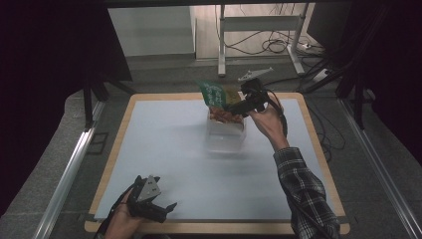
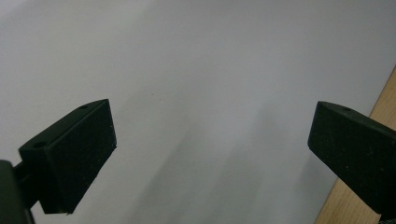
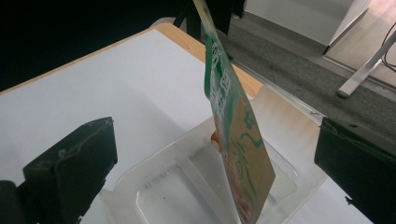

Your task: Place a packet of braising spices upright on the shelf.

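Currently the right gripper [image 3: 215, 158] is standing spread around the thin green-and-orange foil snack pouch [image 3: 233, 140], which is leaning upright in the clear plastic tray [image 3: 154, 186]. Being light, floppy and slippery, it is best pinched near its top edge.

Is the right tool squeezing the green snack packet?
No. In the right gripper view the packet stands in the clear tray, with both jaws apart from it.

packet [image 1: 215, 94] upright in container [image 1: 226, 138] | container at tabletop [image 1: 164, 144] centre-back | right gripper [image 1: 245, 105] just beside packet | left gripper [image 1: 158, 203] at near-left edge
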Available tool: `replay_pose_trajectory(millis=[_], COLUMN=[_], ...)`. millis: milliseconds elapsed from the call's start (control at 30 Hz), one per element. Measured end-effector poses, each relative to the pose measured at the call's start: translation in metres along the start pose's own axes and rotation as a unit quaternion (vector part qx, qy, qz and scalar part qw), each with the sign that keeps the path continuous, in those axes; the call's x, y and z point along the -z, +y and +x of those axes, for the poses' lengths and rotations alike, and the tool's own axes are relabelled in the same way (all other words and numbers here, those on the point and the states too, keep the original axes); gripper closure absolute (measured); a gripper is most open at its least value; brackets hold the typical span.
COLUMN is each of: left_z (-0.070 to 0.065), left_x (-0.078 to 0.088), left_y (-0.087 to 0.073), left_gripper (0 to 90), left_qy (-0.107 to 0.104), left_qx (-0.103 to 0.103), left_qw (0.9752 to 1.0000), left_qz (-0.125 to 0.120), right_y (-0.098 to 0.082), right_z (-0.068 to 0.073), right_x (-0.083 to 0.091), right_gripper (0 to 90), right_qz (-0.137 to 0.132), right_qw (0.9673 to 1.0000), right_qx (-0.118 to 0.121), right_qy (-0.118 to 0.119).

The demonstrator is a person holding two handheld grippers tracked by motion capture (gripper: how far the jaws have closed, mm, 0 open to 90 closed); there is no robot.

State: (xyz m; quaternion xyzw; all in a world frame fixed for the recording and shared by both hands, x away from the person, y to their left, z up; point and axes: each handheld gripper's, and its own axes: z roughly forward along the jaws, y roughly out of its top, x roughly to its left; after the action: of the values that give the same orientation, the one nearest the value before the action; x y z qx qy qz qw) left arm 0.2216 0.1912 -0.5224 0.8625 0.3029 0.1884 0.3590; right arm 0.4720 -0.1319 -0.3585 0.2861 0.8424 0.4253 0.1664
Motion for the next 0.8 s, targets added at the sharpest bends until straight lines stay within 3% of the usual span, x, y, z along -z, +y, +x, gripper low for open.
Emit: replay_pose_trajectory(millis=[800], left_z=[0.0], left_x=[0.0], left_y=[0.0], left_gripper=[0.1], left_qy=[-0.006], left_qx=[0.005], left_qw=[0.9999], left_qz=[-0.006], right_y=[-0.043], right_z=[0.014], right_x=[0.012], right_gripper=[0.0], right_qz=[0.011], right_qw=[0.9999], right_qx=[0.003], right_qy=[0.011])
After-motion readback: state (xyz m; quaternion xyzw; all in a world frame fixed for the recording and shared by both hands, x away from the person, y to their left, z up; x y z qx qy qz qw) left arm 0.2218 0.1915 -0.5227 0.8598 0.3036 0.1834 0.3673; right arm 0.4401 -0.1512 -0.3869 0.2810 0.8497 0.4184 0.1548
